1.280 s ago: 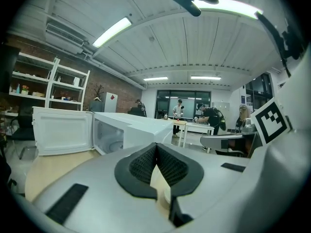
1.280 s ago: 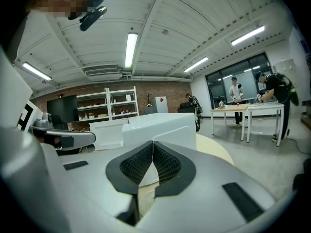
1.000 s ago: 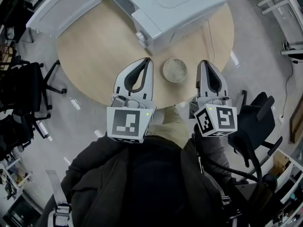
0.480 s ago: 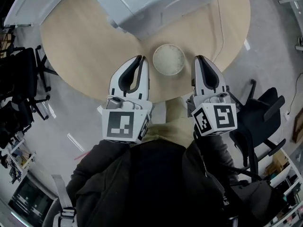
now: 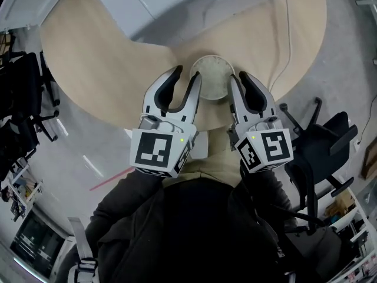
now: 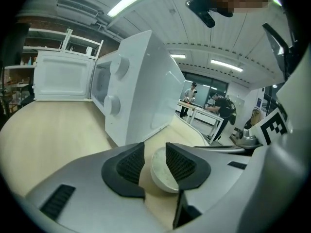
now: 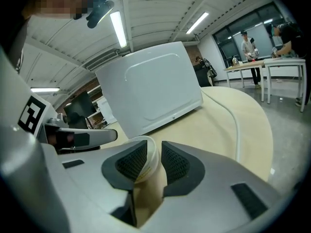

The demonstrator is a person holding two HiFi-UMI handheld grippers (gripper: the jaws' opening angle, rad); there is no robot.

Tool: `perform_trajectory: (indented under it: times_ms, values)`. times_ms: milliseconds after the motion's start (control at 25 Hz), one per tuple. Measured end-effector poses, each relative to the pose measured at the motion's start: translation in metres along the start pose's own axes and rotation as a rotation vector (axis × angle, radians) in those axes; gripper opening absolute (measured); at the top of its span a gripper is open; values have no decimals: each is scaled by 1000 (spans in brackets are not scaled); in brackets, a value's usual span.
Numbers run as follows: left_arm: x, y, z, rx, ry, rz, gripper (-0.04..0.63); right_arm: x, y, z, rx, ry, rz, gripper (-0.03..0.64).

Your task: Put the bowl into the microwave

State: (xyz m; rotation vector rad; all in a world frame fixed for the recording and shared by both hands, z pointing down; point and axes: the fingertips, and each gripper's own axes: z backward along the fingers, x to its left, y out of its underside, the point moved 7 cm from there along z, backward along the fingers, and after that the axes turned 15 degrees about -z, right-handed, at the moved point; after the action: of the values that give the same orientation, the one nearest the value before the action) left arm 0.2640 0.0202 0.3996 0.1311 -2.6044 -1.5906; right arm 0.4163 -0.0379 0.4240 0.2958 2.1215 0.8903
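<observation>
Both grippers have dropped to the white bowl (image 5: 210, 78) at the table's (image 5: 100, 63) near edge before the microwave (image 5: 177, 5), jaws just opening: left gripper (image 5: 187, 75) and right gripper (image 5: 238, 77) straddle opposite rims unclenched, so clamping looks next.

bright ceiling strips (image 6: 129, 0); fisheye edges (dark corners); perhaps slight blur

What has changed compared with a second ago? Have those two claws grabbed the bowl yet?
The left hand-held gripper and the right hand-held gripper moved forward to the bowl. Their jaws, shut before, have just been opening, and each pair now straddles one side of the bowl's rim without clamping it. The bowl stayed on the table in front of the microwave.
</observation>
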Motion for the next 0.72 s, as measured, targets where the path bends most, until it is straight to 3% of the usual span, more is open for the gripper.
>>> perform_trajectory:
  times_ms: [520,720]
  values:
    - [10,22,-10,84,56,34,129,12,7,-8,44,3,-13,80]
    - [11,22,-13,74,80,57,119,13,7,-8,49,-16,-48,80]
